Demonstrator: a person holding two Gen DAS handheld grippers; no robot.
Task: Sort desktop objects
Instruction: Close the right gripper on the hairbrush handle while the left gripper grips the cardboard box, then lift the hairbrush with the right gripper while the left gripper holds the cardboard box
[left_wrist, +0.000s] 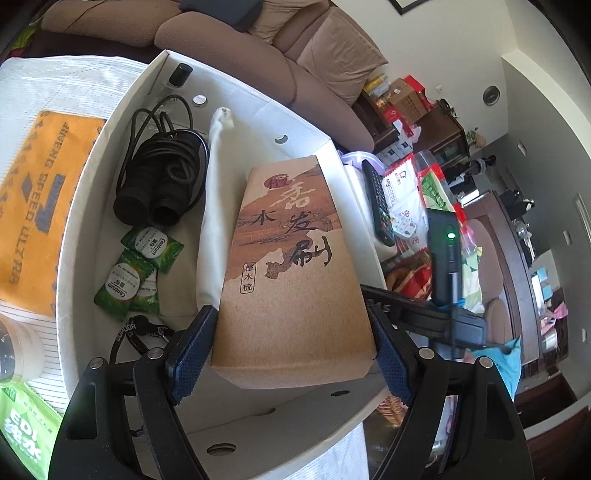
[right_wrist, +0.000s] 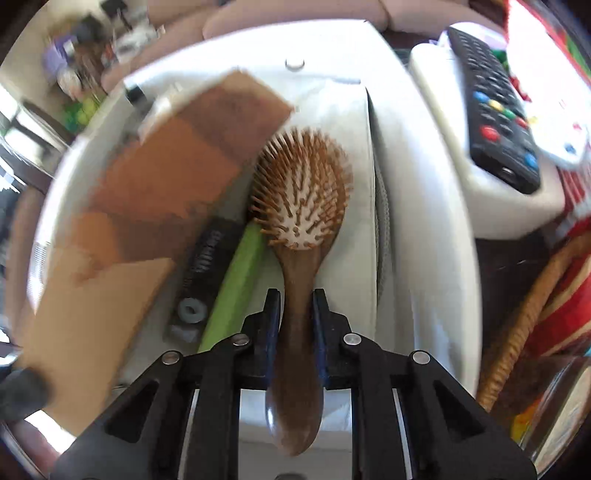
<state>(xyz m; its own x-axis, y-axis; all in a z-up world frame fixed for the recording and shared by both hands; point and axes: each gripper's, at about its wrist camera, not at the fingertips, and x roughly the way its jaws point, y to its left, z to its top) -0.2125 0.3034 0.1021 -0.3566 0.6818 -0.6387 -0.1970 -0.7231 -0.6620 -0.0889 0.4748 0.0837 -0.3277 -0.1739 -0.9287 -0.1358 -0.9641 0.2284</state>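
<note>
Blue-padded fingers (left_wrist: 192, 354) of the left gripper (left_wrist: 291, 354) spread wide, clamping a cork-brown box (left_wrist: 291, 266) over the white bin (left_wrist: 85, 206). Right gripper (right_wrist: 295, 321), nearly closed, pinches the wooden hairbrush (right_wrist: 301, 221) handle, bristles toward 12 o'clock above the bin; at 10 o'clock the box is motion-blurred, hiding items beneath.

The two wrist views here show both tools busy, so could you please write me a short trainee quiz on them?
1. True or false: the right tool grips the brown wooden hairbrush by its handle.
2. What does the left tool hold? A) black remote control B) tan cork-textured box printed with Chinese characters C) green sachet
3. Fill in: the coiled black cable lies inside the white ____ box.

Key
1. True; the bristles face the camera.
2. B; the tan cork-textured box sits between both fingers, above the white box.
3. Cardboard.
</note>
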